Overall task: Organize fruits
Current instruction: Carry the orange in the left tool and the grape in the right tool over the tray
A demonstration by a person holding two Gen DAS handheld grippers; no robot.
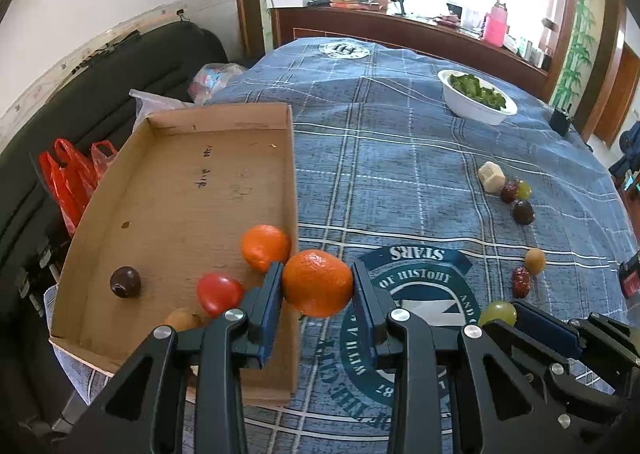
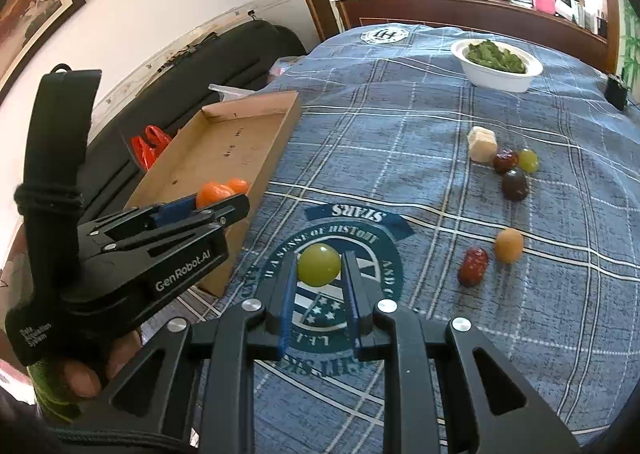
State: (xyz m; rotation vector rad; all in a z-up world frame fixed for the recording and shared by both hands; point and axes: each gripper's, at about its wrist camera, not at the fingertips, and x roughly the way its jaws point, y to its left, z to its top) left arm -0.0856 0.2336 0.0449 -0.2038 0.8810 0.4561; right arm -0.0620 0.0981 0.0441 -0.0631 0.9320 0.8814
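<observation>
While clamped between the fingers of the left gripper [image 1: 317, 286], orange [image 1: 317, 283] held just above right wall of cardboard box [image 1: 188, 190]. Second orange [image 1: 265, 247], tomato [image 1: 219, 293] and dark plum [image 1: 125, 281] lying inside box, at 10 to 9 o'clock of the held one. Right gripper [image 2: 319, 274] closed on green grape [image 2: 319, 265] over blue checked cloth [image 2: 420, 134] on counter. Loose fruit at 2 o'clock: red date [image 2: 473, 266], brown fruit [image 2: 508, 245], farther cluster beside pale chunk [image 2: 482, 144]. White bowl [image 2: 496, 74] of greens at 1 o'clock.

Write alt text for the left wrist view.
The left gripper holds an orange over the edge of a cardboard tray already holding several fruits. More fruits lie on the blue plaid cloth.
</observation>
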